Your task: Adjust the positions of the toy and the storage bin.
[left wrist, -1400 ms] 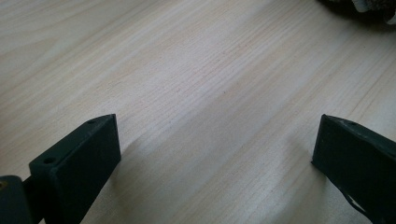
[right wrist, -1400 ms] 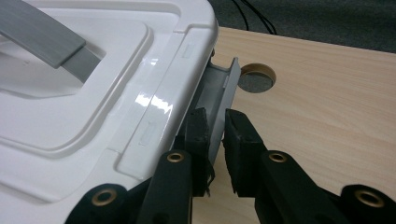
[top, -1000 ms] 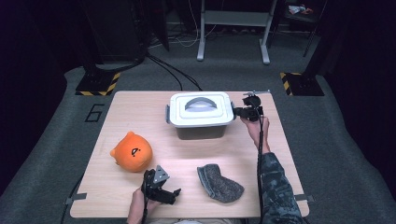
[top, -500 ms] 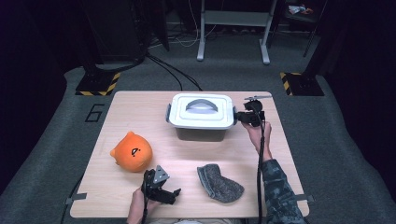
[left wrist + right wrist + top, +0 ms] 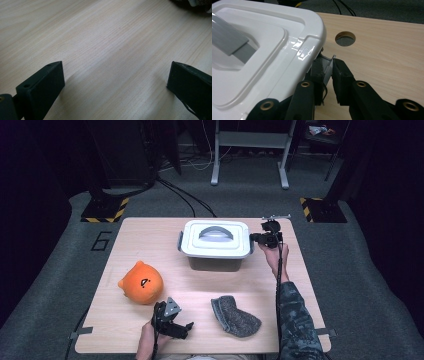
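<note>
Your table (image 5: 150,235) spans the middle of the high view. The white box (image 5: 216,244) sits in its upper centre, lid on, grey handle (image 5: 215,232) flat on top. At centre left lies the orange plush (image 5: 141,282), and at lower centre the grey cloth (image 5: 235,316).

Your right gripper (image 5: 253,238) is at the box's right end, upper right of centre. In the right gripper view, your right gripper (image 5: 327,70) has its jaws pinched together on the clear latch (image 5: 328,65) under the lid's edge, with a round hole (image 5: 345,38) in the table just beyond.

Your left gripper (image 5: 186,328) rests low at the bottom centre-left. In the left gripper view, its jaws stand wide apart over bare wood, holding nothing.
</note>
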The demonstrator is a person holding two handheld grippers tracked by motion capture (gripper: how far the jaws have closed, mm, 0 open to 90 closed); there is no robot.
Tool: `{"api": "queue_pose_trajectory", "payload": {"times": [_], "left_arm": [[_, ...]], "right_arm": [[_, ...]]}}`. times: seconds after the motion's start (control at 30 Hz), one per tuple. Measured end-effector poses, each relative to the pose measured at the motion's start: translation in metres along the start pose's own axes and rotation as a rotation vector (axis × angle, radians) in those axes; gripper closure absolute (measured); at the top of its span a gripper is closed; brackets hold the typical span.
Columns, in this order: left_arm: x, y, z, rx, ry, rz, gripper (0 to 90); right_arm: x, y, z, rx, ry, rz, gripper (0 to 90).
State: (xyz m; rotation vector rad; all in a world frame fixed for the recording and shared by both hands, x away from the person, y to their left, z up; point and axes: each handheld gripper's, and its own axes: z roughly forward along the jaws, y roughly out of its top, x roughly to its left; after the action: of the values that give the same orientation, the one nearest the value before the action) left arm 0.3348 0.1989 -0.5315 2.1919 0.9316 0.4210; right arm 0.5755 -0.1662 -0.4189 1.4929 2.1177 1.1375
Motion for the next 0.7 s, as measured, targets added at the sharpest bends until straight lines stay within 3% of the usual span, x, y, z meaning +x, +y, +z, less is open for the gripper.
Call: {"api": "queue_pose_trajectory", "payload": {"times": [0.13, 0.2, 0.53, 0.7], "left_arm": [[0.000, 0.000, 0.000, 0.001, 0.000, 0.001, 0.6], [0.000, 0.000, 0.000, 0.004, 0.001, 0.004, 0.6], [0.000, 0.000, 0.000, 0.000, -0.002, -0.004, 0.6], [0.000, 0.000, 0.000, -0.002, -0.001, -0.006, 0.6]], "right_arm": [[0.001, -0.001, -0.001, 0.006, -0.001, 0.015, 78.9], [0.002, -0.001, -0.002, 0.009, -0.018, -0.008, 78.8], [0.007, -0.008, -0.012, 0.035, -0.045, -0.018, 77.1], [0.010, -0.012, -0.017, 0.041, -0.056, -0.003, 76.8]]}}
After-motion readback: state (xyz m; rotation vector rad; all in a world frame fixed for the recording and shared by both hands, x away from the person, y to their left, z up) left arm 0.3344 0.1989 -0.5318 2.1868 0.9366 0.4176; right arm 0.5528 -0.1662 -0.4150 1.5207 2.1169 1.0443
